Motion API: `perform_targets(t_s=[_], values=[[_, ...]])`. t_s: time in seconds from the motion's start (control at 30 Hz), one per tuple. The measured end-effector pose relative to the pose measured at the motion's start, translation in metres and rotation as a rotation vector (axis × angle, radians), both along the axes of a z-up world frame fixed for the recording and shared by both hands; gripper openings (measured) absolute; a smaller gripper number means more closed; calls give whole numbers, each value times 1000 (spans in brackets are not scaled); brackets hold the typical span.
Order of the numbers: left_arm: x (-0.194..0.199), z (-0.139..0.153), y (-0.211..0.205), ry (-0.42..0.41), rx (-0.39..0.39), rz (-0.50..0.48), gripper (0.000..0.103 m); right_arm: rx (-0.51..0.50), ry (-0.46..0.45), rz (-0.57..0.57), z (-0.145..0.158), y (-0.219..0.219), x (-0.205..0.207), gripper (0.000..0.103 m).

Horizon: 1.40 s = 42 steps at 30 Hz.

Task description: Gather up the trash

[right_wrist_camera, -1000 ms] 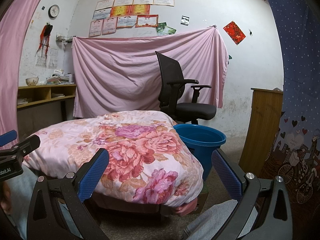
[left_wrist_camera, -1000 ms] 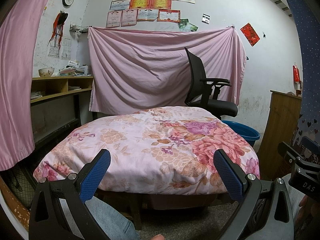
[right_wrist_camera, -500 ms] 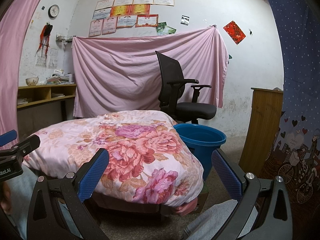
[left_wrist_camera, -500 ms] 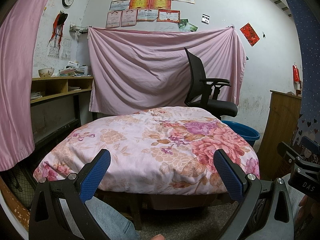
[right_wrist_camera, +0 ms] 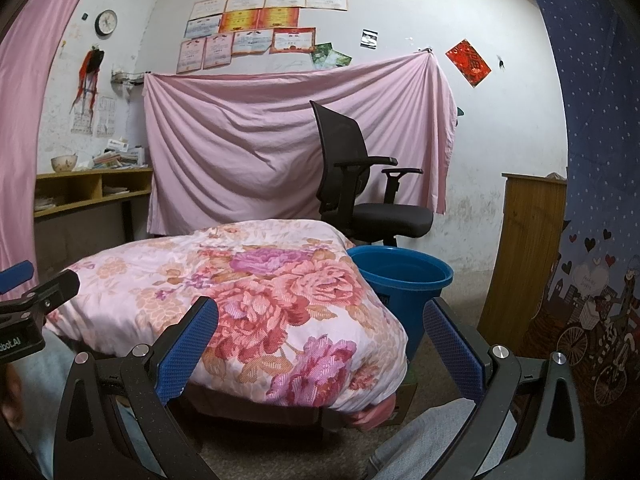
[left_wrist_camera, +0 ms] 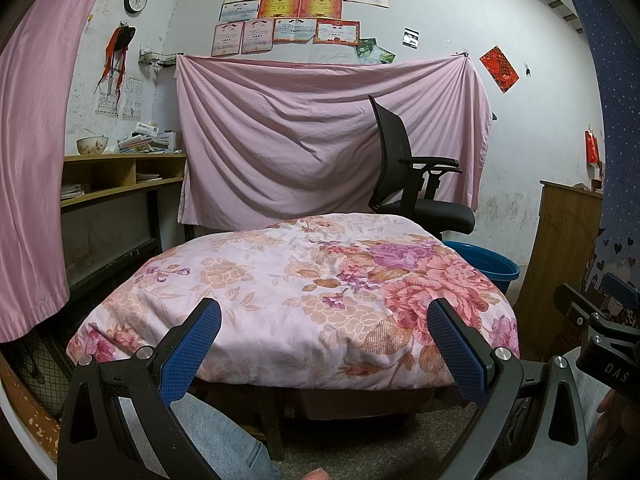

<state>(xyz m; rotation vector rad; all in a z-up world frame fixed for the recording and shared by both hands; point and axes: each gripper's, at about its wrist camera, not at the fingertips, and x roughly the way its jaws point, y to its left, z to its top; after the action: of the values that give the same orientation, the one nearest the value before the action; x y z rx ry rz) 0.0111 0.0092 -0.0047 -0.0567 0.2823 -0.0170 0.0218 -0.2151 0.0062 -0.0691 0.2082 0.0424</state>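
Both claws stand wide and hold nothing: the left gripper (left_wrist_camera: 320, 334) and the right gripper (right_wrist_camera: 320, 330) hang low in front of the floral quilt (left_wrist_camera: 304, 292), each with its blue pads spread far apart. No trash can be seen in either view; the quilt top is bare cloth, and the floor under it is too dark to judge. So how the trash will handle is only a guess: household scraps are likely light and soft or crumply, and would probably want a gentle pinch across the middle or at a loose edge rather than a hard squeeze.

A blue bucket (right_wrist_camera: 400, 276) stands on the floor just beside the quilt's far right corner, open at the top, and looks a likely place for what gets collected. Behind it sits a black office chair (right_wrist_camera: 360, 184), near a wooden cabinet (right_wrist_camera: 528, 252) at the right. Open floor lies between bucket and cabinet. The quilt's near edge overhangs its base close to both grippers, and the person's knees sit just below them, so low reaches look cramped.
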Motion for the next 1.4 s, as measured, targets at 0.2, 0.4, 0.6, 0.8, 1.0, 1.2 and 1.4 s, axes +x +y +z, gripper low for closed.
perform_targets(t_s=[0.2, 0.4, 0.6, 0.8, 1.0, 1.2, 1.4], values=[[0, 0, 0, -1, 0, 0, 101, 0, 0, 0, 0, 0, 0, 103], [0, -1, 0, 0, 0, 0, 101, 0, 0, 0, 0, 0, 0, 103], [0, -1, 0, -1, 1, -1, 101, 0, 1, 0, 0, 0, 0, 103], [0, -1, 0, -1, 1, -1, 101, 1, 1, 0, 1, 0, 0, 103], [1, -2, 0, 0, -1, -2, 101, 1, 1, 0, 1, 0, 0, 103], [2, 0, -1, -1, 5, 14, 101, 2, 1, 0, 1, 0, 0, 103], [1, 3, 0, -16, 13, 28, 101, 2, 2, 0, 1, -1, 0, 103]])
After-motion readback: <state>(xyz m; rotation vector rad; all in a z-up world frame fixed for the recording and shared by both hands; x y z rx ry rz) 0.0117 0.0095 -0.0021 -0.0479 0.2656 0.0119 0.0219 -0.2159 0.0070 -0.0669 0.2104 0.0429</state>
